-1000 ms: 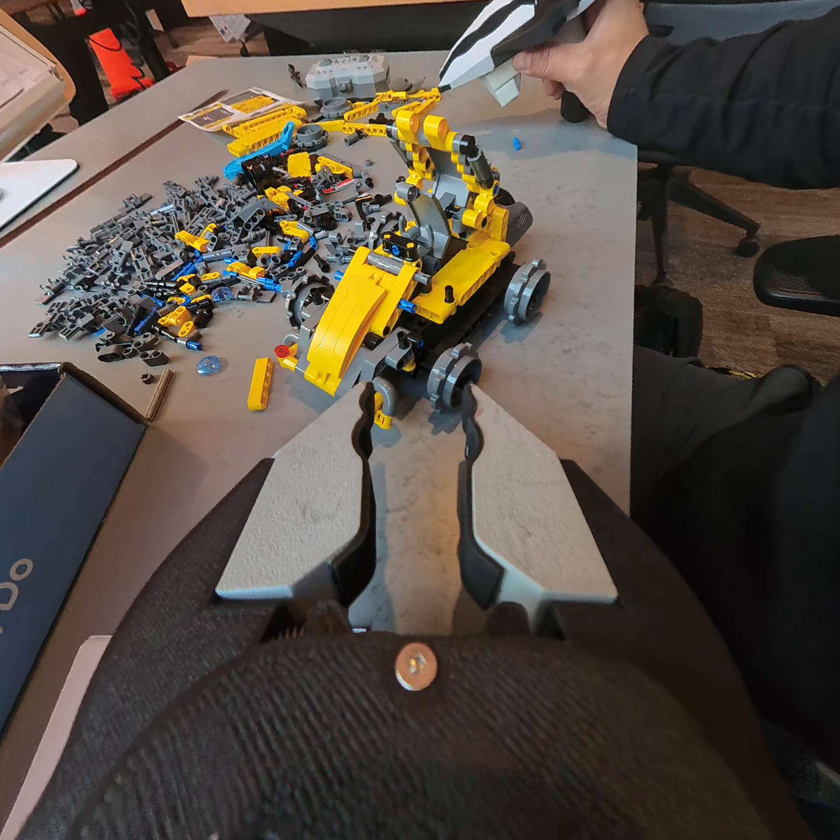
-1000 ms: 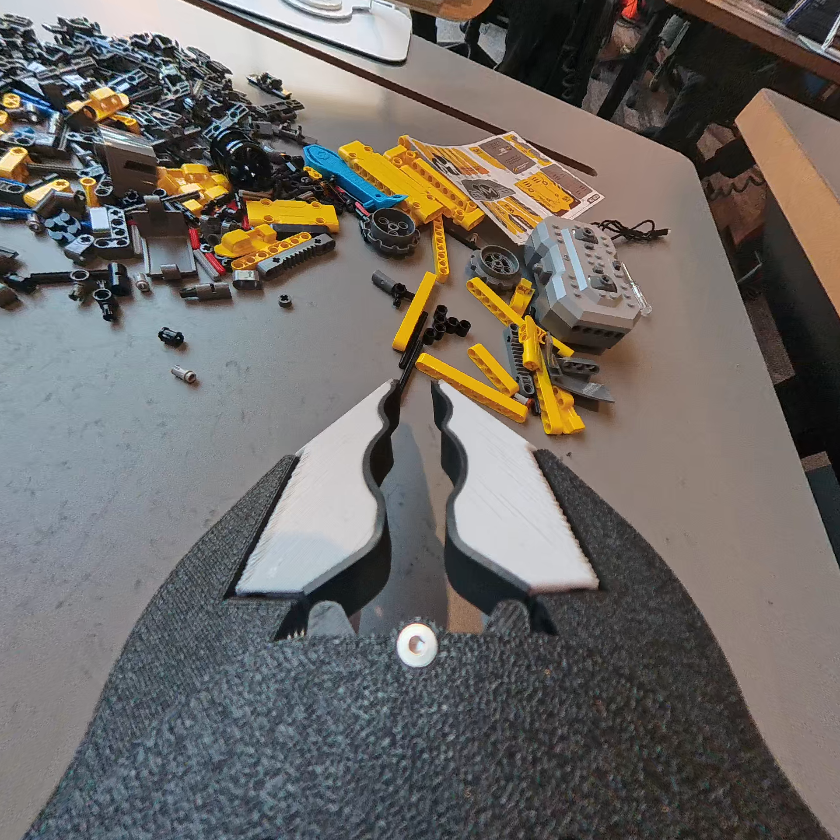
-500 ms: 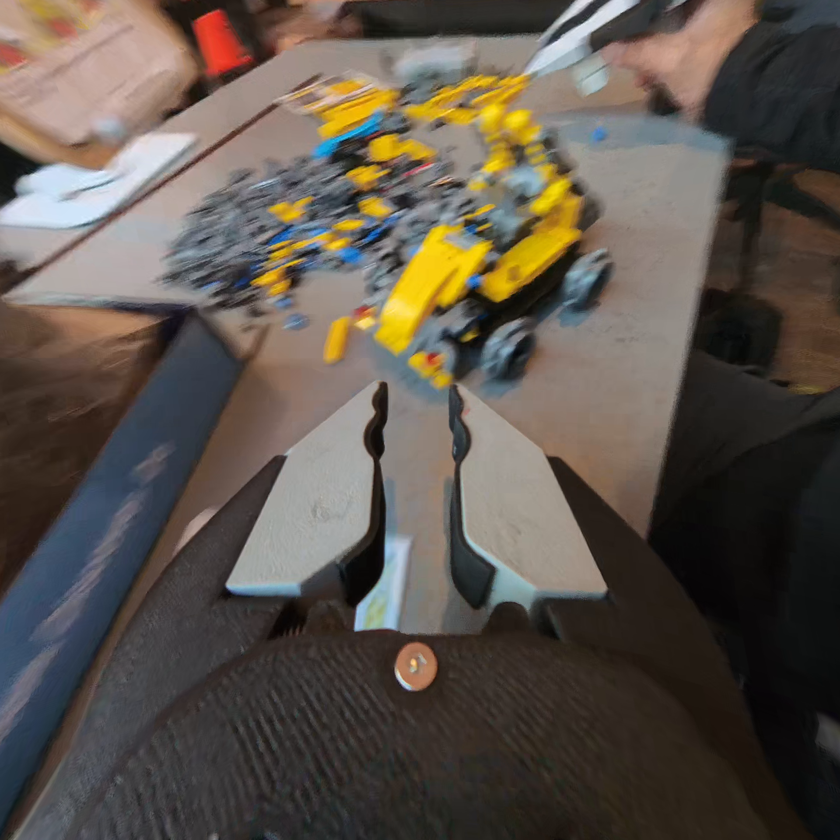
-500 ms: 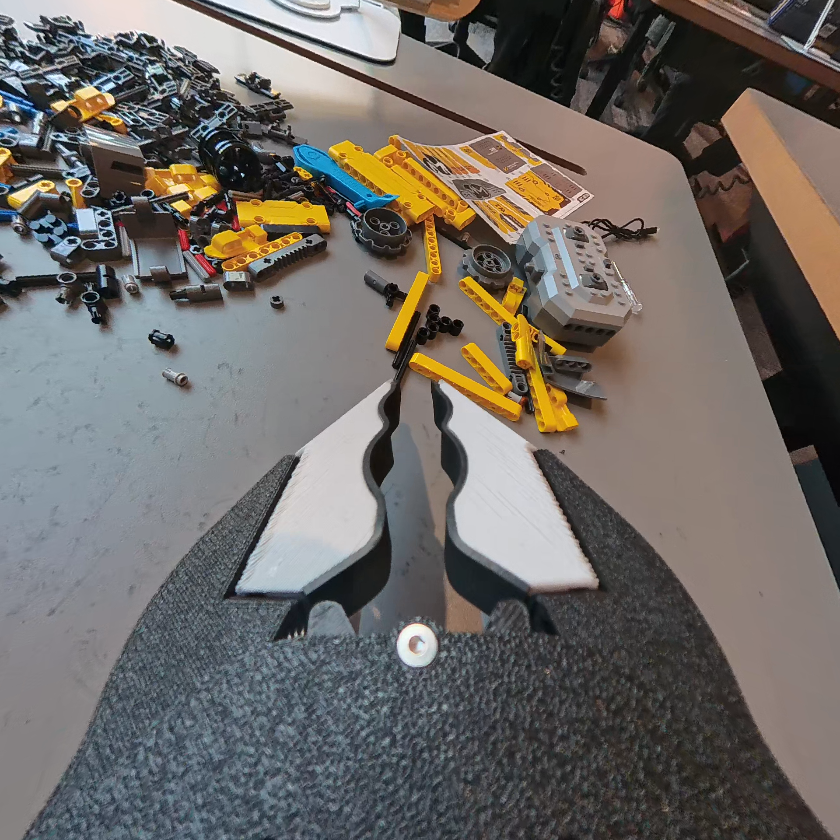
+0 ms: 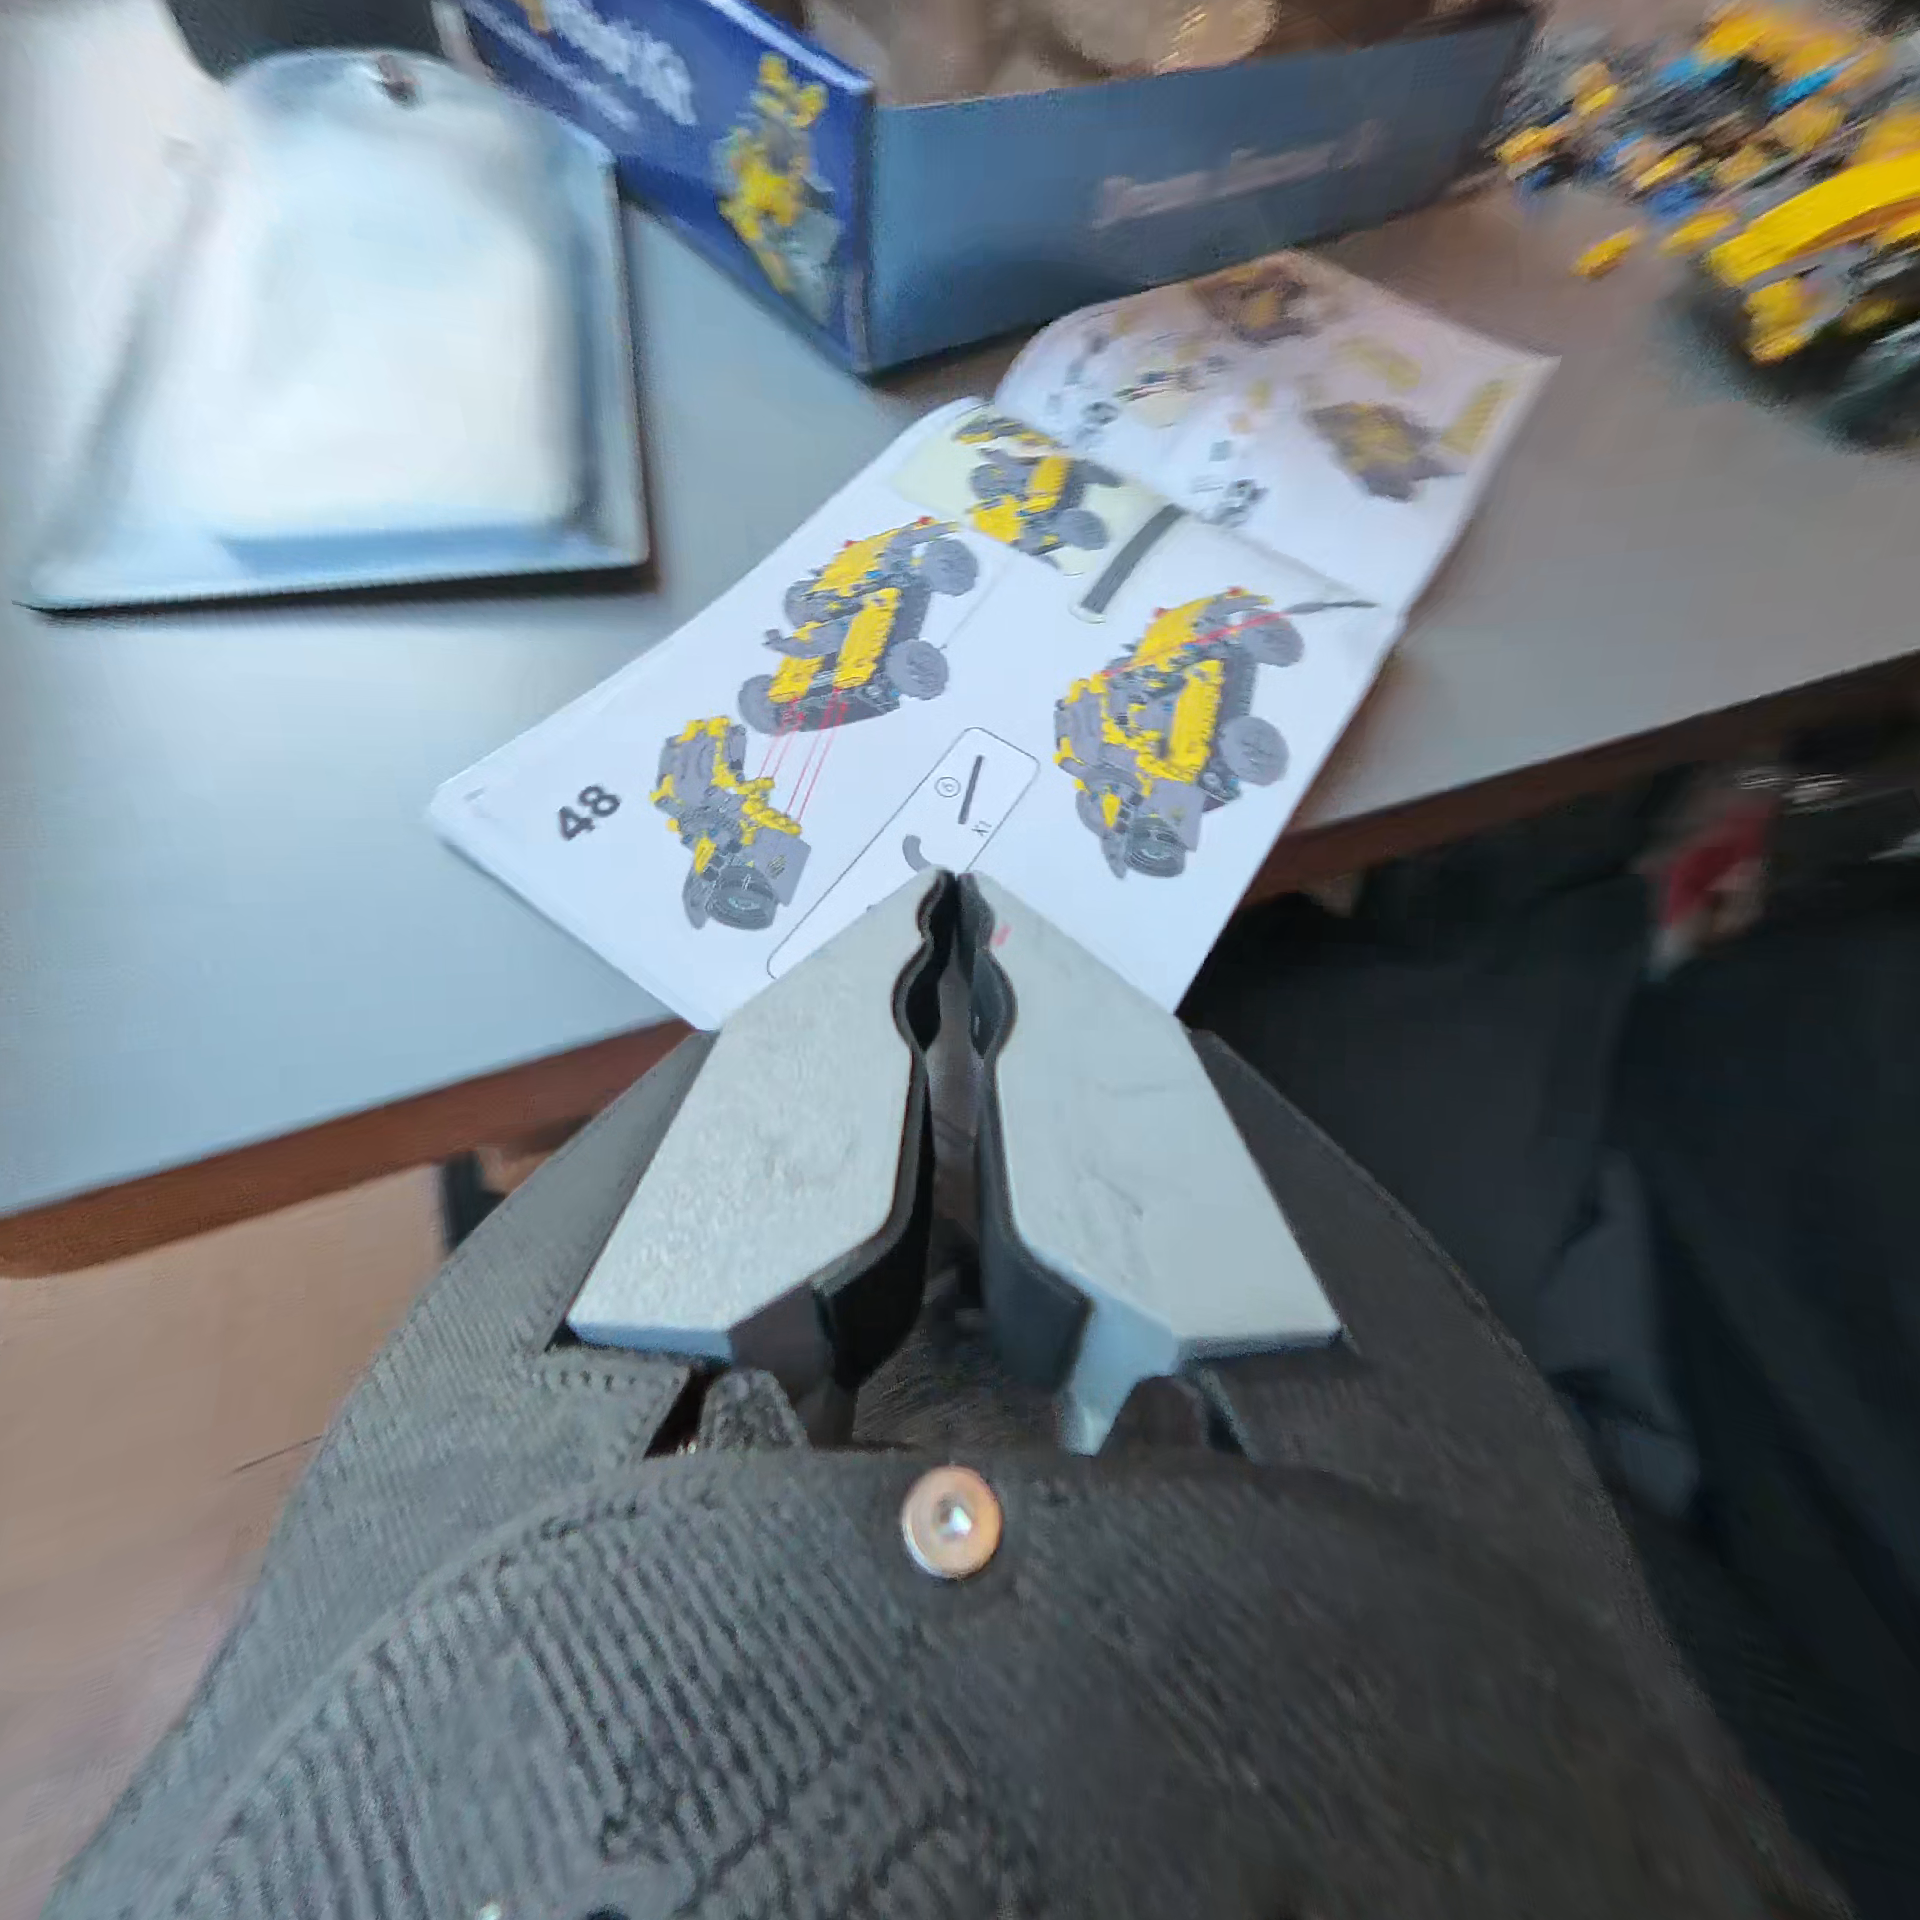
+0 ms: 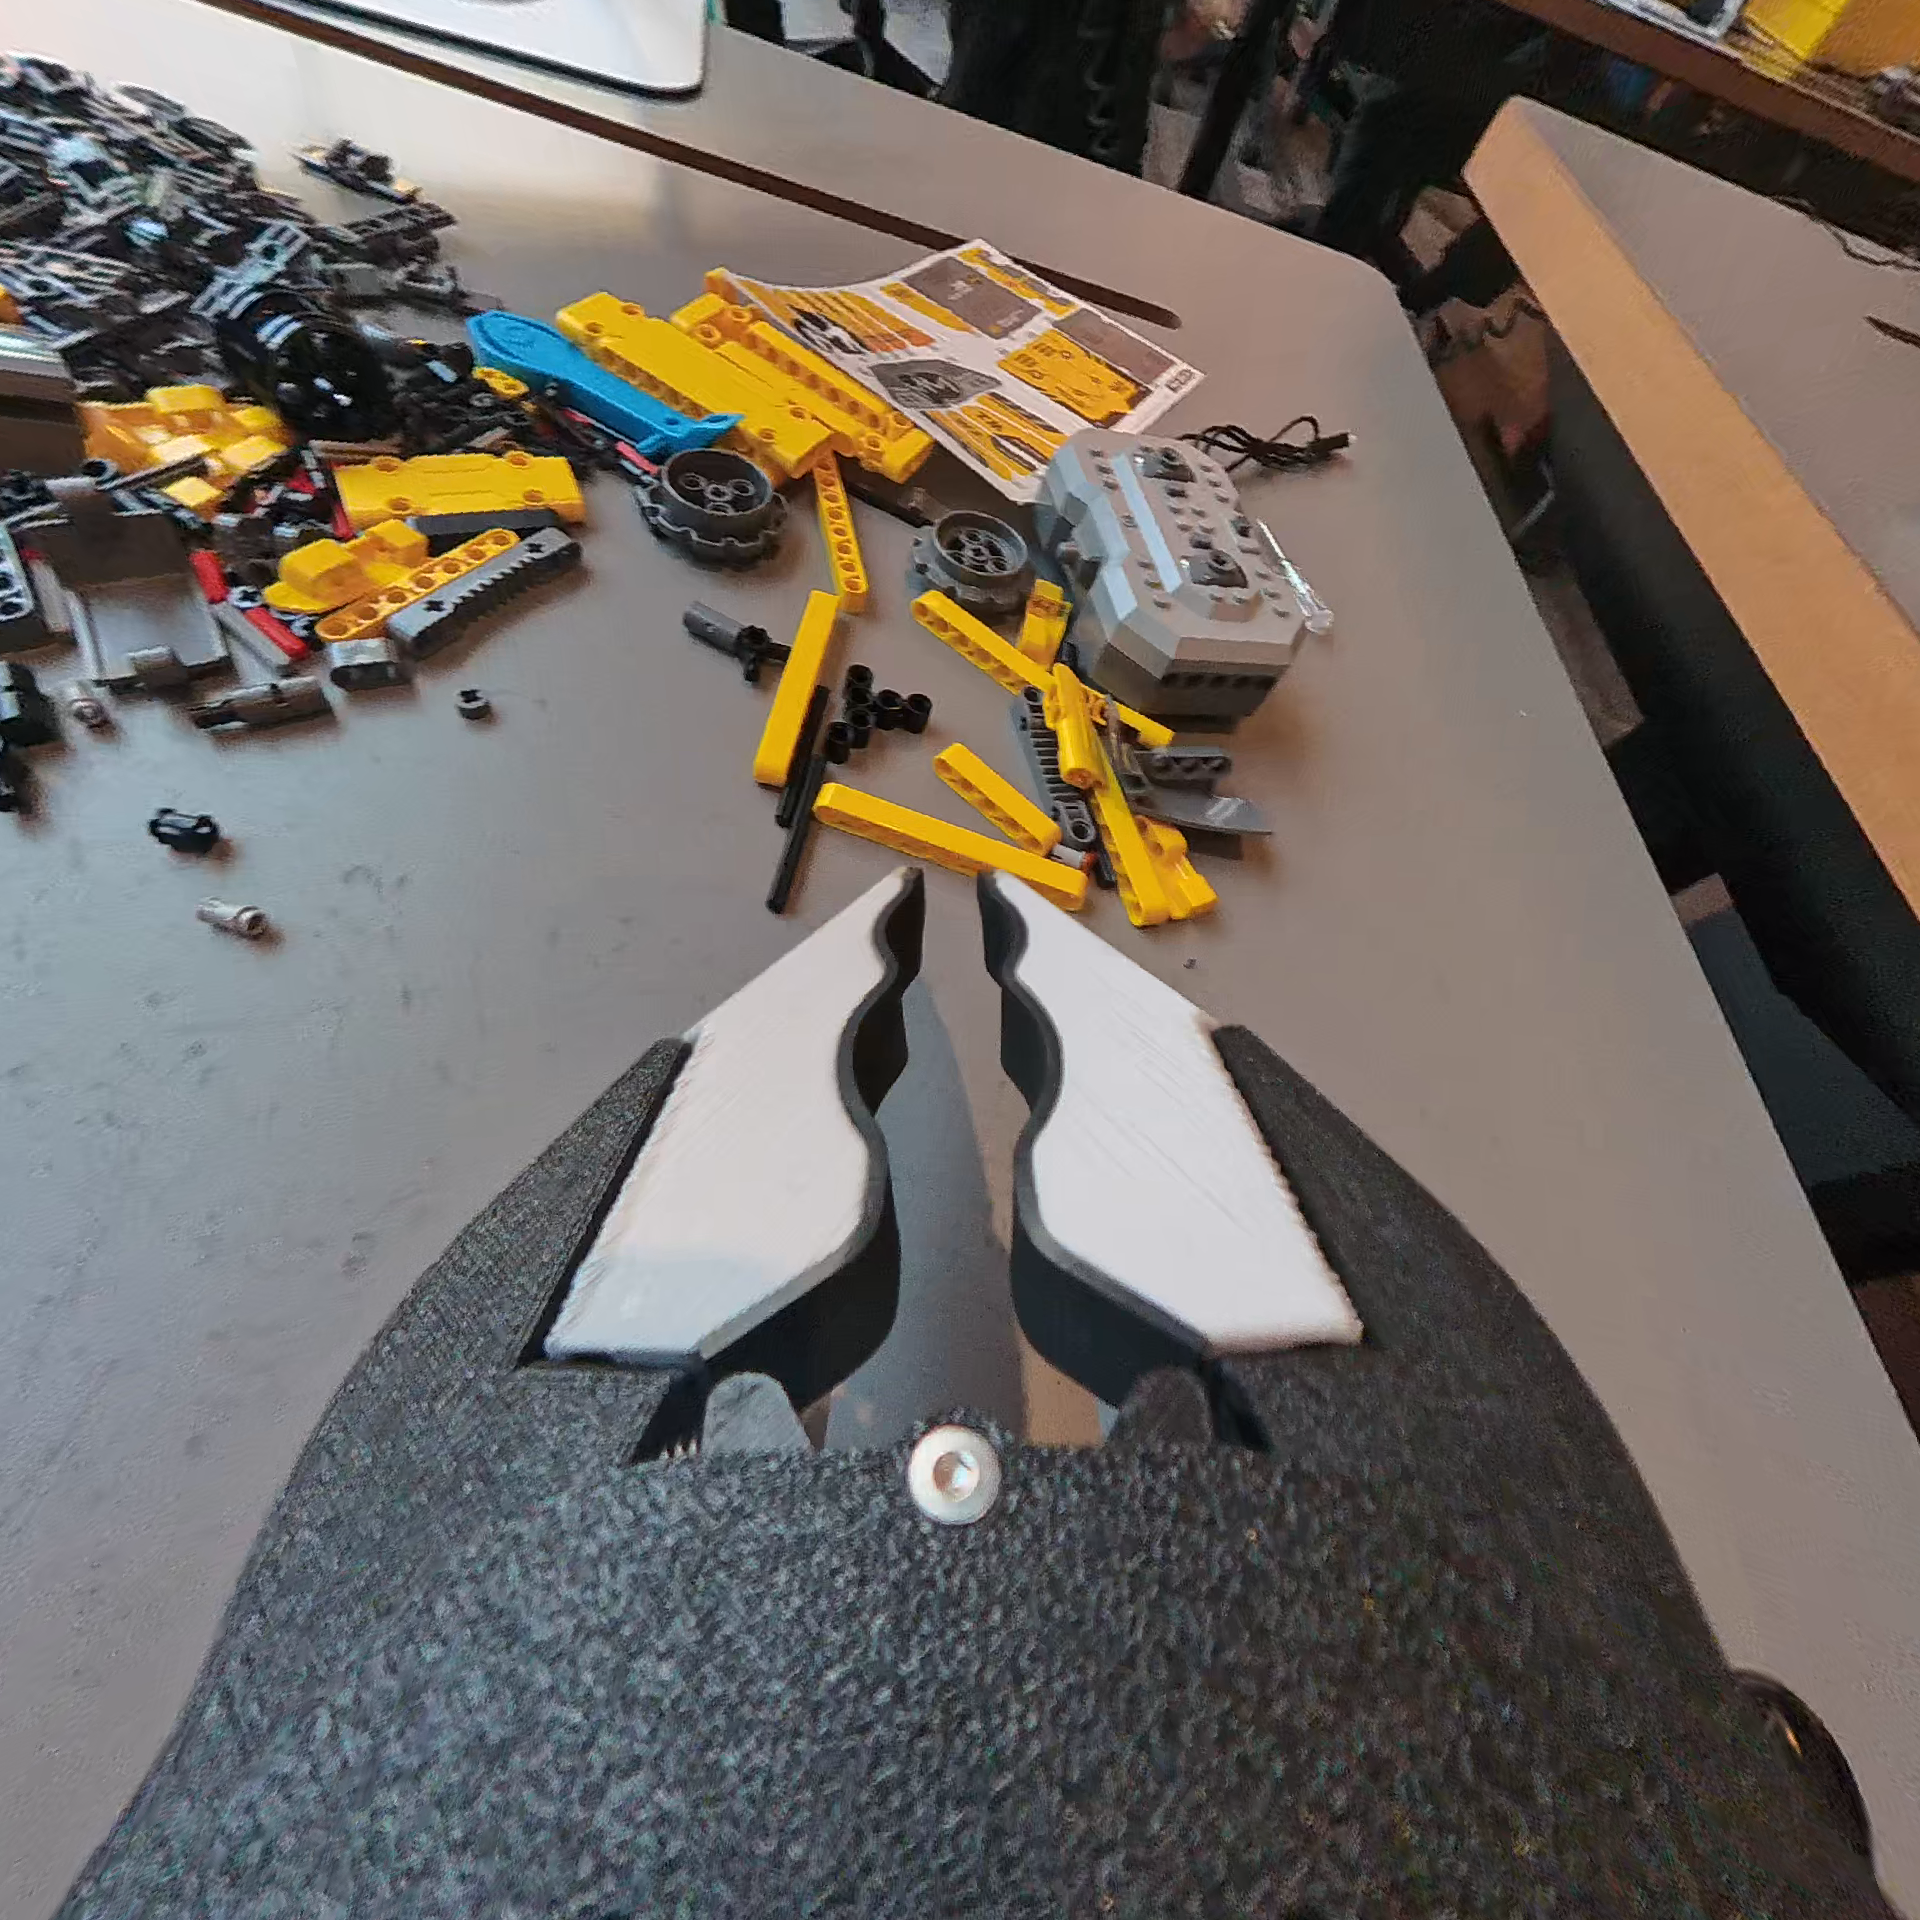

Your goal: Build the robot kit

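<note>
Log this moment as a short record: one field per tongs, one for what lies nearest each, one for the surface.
left tongs: closed on the near edge of the instruction booklet
near left: blue box behind the booklet
right tongs: slightly open, empty, above the table
near right: yellow beam just ahead, grey block beyond
surface: grey table, loose building pieces scattered

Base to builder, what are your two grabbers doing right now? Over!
Left gripper shut over the instruction booklet. Right gripper open, empty, nearest a yellow beam. Loose bricks beyond.
</note>
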Demonstrator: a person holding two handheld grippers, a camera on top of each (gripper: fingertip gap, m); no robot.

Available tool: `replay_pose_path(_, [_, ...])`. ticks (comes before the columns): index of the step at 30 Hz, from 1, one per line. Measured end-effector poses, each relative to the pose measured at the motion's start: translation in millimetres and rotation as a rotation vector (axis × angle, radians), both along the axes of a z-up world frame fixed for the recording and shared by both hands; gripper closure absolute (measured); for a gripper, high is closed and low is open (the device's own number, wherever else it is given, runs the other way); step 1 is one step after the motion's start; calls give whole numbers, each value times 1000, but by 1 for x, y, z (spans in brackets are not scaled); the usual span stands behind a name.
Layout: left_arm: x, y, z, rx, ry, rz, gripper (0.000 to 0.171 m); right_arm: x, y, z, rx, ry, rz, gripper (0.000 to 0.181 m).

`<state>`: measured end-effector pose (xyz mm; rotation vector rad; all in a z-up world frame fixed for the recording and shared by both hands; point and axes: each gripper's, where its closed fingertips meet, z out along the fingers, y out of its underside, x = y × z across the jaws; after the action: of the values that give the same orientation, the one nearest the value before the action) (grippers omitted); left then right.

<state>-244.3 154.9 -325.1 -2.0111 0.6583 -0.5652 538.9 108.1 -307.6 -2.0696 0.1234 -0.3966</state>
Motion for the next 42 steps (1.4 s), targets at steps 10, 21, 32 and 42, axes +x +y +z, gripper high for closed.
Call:
replay_pose_path(10, [-32,-23,29,299,-283,53,144,33,-16,-7,-74,-79,-278,165])
replay_pose_path(21, [-34,-18,7,211,-375,19,128,42,-22,-6,-46,-21,-335,160])
replay_pose_path(32, [-41,-19,0,191,-374,15,127,42,-21,-7,-55,-29,-335,160])
replay_pose_path(42, [-39,-21,-1,190,-375,6,127,41,-21,-7,-55,-26,-333,160])
